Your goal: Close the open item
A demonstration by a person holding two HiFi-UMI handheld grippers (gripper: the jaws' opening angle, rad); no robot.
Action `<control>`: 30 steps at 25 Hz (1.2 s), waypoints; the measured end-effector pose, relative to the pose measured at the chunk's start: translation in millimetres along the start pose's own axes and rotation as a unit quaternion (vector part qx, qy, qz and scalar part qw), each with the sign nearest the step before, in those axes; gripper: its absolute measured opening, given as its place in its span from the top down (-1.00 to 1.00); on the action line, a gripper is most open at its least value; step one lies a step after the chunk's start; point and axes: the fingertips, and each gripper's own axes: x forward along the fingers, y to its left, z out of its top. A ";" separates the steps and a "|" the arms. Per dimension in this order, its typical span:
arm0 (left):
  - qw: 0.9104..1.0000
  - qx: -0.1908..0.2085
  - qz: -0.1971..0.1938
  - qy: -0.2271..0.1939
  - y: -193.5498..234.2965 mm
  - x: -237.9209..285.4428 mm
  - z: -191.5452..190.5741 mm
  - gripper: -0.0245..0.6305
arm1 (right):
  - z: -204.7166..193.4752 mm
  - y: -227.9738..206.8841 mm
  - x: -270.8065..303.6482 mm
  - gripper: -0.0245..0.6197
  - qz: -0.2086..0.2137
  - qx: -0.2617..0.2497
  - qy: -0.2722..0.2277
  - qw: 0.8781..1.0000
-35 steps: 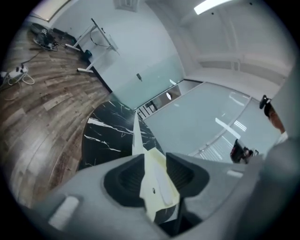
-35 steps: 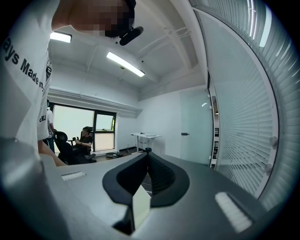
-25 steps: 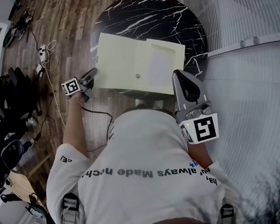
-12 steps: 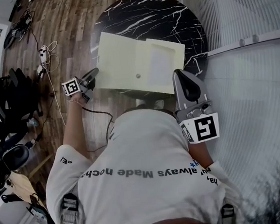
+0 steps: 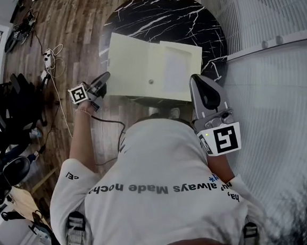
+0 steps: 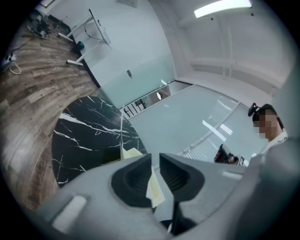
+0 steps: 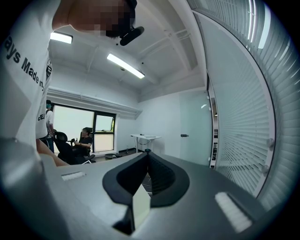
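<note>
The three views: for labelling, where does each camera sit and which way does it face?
Head view: on the person's head, facing steeply down at the pale cabinet on the marble table; shirt, left arm, left gripper and right gripper show.
Left gripper view: on that gripper, looking level across the table; its jaws, just opened further, straddle a cabinet panel; person at right.
Right gripper view: on that gripper, facing the windows; shut jaws, shirt at left.
Shared: head and left gripper views show table and cabinet.
</note>
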 end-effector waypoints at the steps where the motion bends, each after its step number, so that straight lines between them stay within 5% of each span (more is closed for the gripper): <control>1: 1.000 0.000 -0.006 -0.002 -3.8 2.0 0.9 0.76 | 0.5 -0.5 -0.4 0.91 0.000 0.000 0.000 1.000; 20: 0.991 -0.002 -0.133 -0.019 -80.7 41.1 -0.2 0.66 | 2.0 -6.7 -12.8 0.91 -0.008 -0.001 0.003 1.000; 30: 0.991 0.023 -0.132 0.007 -109.8 71.0 -13.0 0.76 | 2.9 -13.8 -16.0 0.91 -0.012 0.003 -0.001 1.000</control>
